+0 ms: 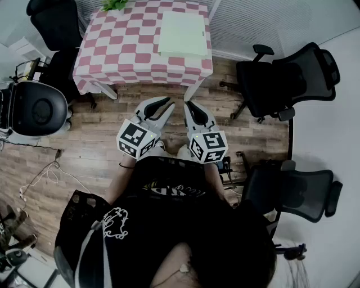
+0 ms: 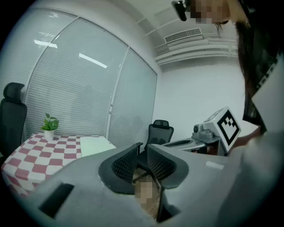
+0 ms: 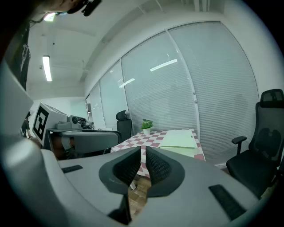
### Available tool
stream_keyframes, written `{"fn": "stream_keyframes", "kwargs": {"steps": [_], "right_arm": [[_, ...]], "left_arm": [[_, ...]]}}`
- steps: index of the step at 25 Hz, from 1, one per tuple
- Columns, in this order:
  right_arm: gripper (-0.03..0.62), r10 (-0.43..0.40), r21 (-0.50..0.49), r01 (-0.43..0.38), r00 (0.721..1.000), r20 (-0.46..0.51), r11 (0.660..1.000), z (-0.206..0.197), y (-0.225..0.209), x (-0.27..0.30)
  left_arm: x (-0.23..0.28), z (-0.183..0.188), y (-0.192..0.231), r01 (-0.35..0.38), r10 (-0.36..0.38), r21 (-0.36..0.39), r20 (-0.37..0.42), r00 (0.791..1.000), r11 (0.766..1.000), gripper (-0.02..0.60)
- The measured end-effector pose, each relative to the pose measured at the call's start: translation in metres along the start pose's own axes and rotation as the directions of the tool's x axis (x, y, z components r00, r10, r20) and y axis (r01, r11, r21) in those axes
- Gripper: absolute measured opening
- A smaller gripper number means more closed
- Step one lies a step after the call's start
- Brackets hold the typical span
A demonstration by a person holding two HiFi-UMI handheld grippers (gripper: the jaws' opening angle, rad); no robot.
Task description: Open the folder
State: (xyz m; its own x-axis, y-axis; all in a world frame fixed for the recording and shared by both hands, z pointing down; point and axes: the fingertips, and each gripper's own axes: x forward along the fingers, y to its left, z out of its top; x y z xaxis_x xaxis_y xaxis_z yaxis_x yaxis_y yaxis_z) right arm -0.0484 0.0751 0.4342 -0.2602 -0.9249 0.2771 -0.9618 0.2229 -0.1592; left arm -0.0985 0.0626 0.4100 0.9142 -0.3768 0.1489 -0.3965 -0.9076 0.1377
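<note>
A pale green folder [image 1: 181, 34] lies flat and closed on the right part of a table with a red and white checked cloth [image 1: 124, 50]. It also shows in the left gripper view [image 2: 95, 144] and the right gripper view [image 3: 179, 139]. Both grippers hang side by side in front of the person's body, over the wood floor and short of the table. My left gripper [image 1: 167, 105] [image 2: 143, 148] is shut with nothing between its jaws. My right gripper [image 1: 189, 106] [image 3: 143, 150] is shut and empty too. Neither touches the folder.
A small potted plant [image 1: 115, 4] stands at the table's far edge. Black office chairs stand to the right [image 1: 284, 79], at the lower right [image 1: 298, 194] and at the far left [image 1: 53, 22]. A dark round machine [image 1: 34, 109] and loose cables [image 1: 39, 174] lie at the left.
</note>
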Motion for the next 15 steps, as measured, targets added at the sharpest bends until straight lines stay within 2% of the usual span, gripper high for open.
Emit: {"fn": "stream_keyframes", "kwargs": {"steps": [15], "right_arm": [[0.037, 0.024, 0.041, -0.023, 1.0, -0.02, 0.999, 0.001, -0.049, 0.0]], "left_arm": [[0.04, -0.003, -0.007, -0.045, 0.044, -0.026, -0.038, 0.998, 0.999, 0.08]]}}
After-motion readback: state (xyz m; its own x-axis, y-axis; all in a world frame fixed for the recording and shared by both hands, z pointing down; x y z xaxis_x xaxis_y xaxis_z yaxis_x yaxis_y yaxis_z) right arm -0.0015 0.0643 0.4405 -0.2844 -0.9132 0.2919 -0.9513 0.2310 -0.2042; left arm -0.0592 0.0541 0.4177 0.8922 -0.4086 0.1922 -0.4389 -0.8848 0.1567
